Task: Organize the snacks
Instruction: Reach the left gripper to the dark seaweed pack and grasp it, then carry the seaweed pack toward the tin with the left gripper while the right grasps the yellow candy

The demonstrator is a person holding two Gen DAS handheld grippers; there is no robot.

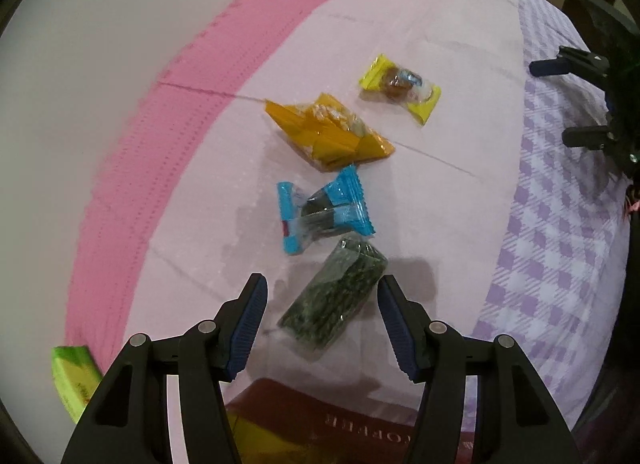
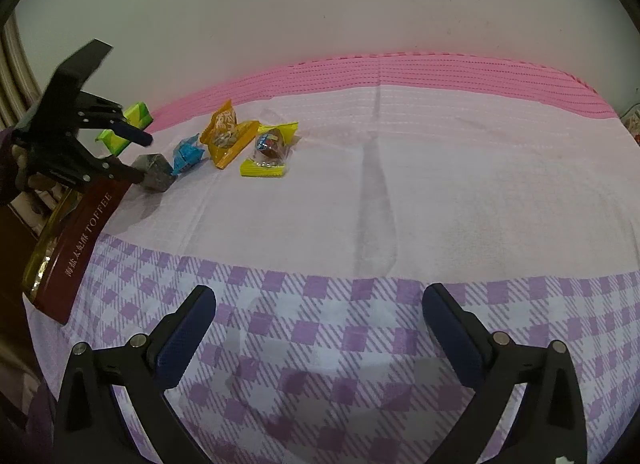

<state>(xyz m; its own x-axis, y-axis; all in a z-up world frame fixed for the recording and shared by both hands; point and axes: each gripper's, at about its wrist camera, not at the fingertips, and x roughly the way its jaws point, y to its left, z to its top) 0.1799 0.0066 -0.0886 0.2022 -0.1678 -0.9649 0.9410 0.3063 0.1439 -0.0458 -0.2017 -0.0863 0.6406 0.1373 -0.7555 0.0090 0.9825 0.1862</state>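
Your left claw point(image 1: 322, 318) hangs spread over the green seaweed packet point(image 1: 334, 294) lying on the bed's pink cloth point(image 1: 440, 44), pads clear of it, so lower and pinch next, while your right claw point(image 2: 318, 328) waits wide open, empty.

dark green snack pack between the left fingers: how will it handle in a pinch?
The green pack looks like clear crinkly film, so probably slippery and noisy. It seems flat and small, likely light, so it may slide on the cloth. The left gripper is open, not touching.
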